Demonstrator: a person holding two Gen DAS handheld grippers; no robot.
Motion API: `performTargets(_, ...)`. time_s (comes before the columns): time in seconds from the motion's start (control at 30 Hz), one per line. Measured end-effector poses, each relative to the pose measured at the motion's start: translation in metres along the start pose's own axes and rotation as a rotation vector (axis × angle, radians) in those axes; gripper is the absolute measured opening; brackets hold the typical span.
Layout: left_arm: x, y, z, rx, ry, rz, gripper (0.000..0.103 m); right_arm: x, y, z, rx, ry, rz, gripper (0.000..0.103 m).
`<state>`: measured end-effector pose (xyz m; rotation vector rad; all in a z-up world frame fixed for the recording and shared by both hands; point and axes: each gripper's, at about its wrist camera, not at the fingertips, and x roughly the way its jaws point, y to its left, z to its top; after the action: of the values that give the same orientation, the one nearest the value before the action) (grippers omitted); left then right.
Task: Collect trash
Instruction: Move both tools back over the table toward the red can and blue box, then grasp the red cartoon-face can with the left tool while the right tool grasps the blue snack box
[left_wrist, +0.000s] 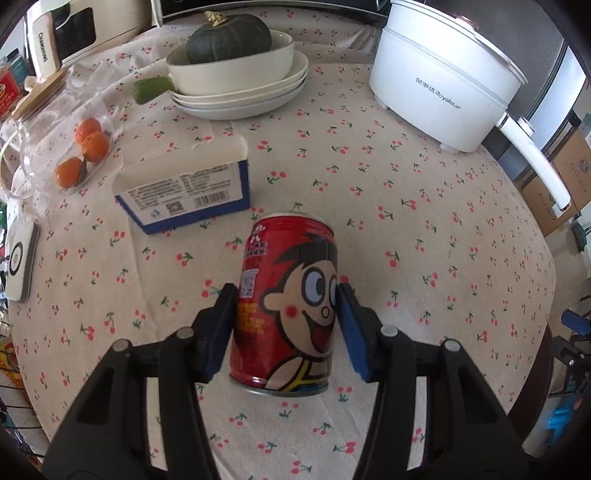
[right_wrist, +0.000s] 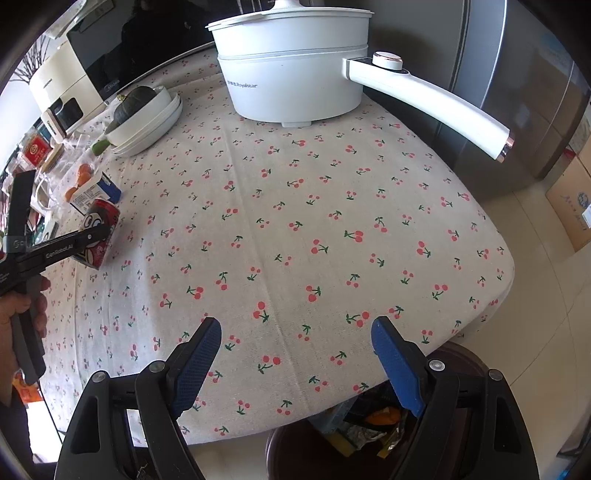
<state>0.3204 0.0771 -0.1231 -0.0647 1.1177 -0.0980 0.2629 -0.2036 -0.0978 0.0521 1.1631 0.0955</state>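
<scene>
My left gripper (left_wrist: 286, 321) is shut on a red drink can (left_wrist: 288, 302) with a cartoon face and holds it upright just above the cherry-print tablecloth (left_wrist: 424, 229). The can (right_wrist: 99, 229) and the left gripper (right_wrist: 96, 235) also show at the far left of the right wrist view. A blue and white carton (left_wrist: 184, 192) lies on the cloth behind the can. My right gripper (right_wrist: 295, 354) is open and empty over the table's near edge. Below it stands a dark brown bin (right_wrist: 295, 446) holding wrappers.
A white electric pot (left_wrist: 443, 77) with a long handle (right_wrist: 428, 99) stands at the back right. A squash in a white dish on stacked plates (left_wrist: 240, 74) stands at the back. A bag of oranges (left_wrist: 85, 147) lies left. Cardboard boxes (right_wrist: 572, 199) stand on the floor at right.
</scene>
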Motion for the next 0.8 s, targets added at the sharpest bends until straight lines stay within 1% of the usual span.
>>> performTargets(0.07,-0.021,0.017,-0.017,-0.045,-0.004,-0.021,0.056,0.004,0.015,0.004,-0.025,-0.001,-0.002,0.085)
performTargets(0.13,-0.040,0.038,-0.032,-0.092,-0.016,-0.009,0.055,0.010,0.037,0.012,-0.042,0.001,0.013,0.085)
performTargets(0.17,-0.050,0.048,-0.039,-0.104,-0.023,0.006,0.056,0.013,0.050,0.017,-0.052,0.003,0.034,0.085)
performTargets(0.27,-0.073,0.079,-0.059,-0.149,-0.086,0.050,0.055,0.021,0.100,0.034,-0.097,0.004,0.098,0.085)
performTargets(0.3,-0.079,0.089,-0.064,-0.170,-0.095,0.062,0.055,0.023,0.118,0.041,-0.111,0.005,0.124,0.085)
performTargets(0.4,-0.093,0.119,-0.072,-0.235,-0.119,0.070,0.056,0.027,0.171,0.061,-0.141,0.002,0.186,0.085)
performTargets(0.43,-0.097,0.126,-0.072,-0.247,-0.133,0.088,0.055,0.029,0.187,0.068,-0.142,-0.003,0.211,0.085)
performTargets(0.53,-0.103,0.138,-0.076,-0.221,-0.165,0.173,0.056,0.038,0.231,0.090,-0.136,-0.020,0.255,0.091)
performTargets(0.6,-0.101,0.146,-0.079,-0.215,-0.163,0.187,0.056,0.046,0.256,0.105,-0.151,-0.026,0.245,0.093)
performTargets(0.63,-0.099,0.151,-0.080,-0.225,-0.157,0.178,0.056,0.051,0.265,0.112,-0.146,-0.015,0.233,0.093)
performTargets(0.7,-0.095,0.159,-0.081,-0.246,-0.144,0.155,0.056,0.065,0.274,0.126,-0.085,0.020,0.217,0.093)
performTargets(0.8,-0.092,0.165,-0.081,-0.254,-0.141,0.147,0.056,0.086,0.273,0.145,0.059,0.047,0.257,0.093)
